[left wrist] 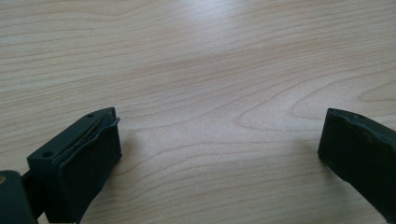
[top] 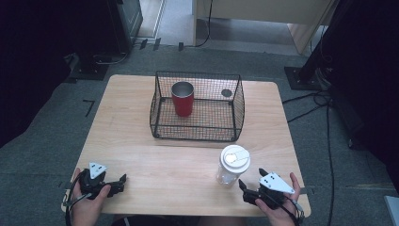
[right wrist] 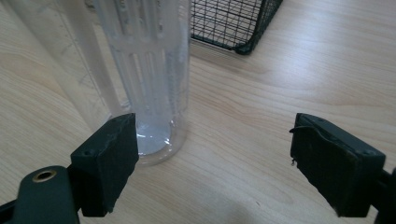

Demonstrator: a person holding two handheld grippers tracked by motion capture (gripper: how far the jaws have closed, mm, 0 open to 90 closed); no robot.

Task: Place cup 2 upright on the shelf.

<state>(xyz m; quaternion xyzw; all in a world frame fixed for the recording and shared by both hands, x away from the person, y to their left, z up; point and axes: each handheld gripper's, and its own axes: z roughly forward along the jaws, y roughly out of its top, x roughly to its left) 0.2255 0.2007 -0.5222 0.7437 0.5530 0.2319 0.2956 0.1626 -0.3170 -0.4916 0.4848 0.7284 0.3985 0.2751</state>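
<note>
Jaws of the right gripper (right wrist: 215, 163) stand wide apart with nothing clamped between them: the clear plastic bottle (right wrist: 144, 70) rises just past the left-hand jaw in the right gripper view, close to it, and whether the pad grazes its base I cannot tell. In the high view that bottle (top: 232, 166) stands upright near the front right of the surface (top: 141, 155), capped with a white lid (top: 235, 156), and the right gripper (top: 248, 181) sits just to its near right. Judging from this, the bottle is the piece in hand and it is not gripped yet; the jaws are not lined up around it.

Farther back, a black wire basket (top: 197, 134) sits at the middle of the surface with a red tumbler (top: 182, 98) standing upright inside it, toward its left. My reading is that the tumbler is already stowed and the bottle is what remains to go in, which would call for a grasp, a lift over the basket wall and a set-down.

Left gripper (top: 118, 181) rests at the near left corner, its jaws spread wide over bare wood (left wrist: 210, 70), holding nothing.

A small dark round mark (top: 227, 93) shows through the far right mesh; I cannot make out what it is. The bottle's top is cut off in the right gripper view, and its contents, if any, are unclear.
</note>
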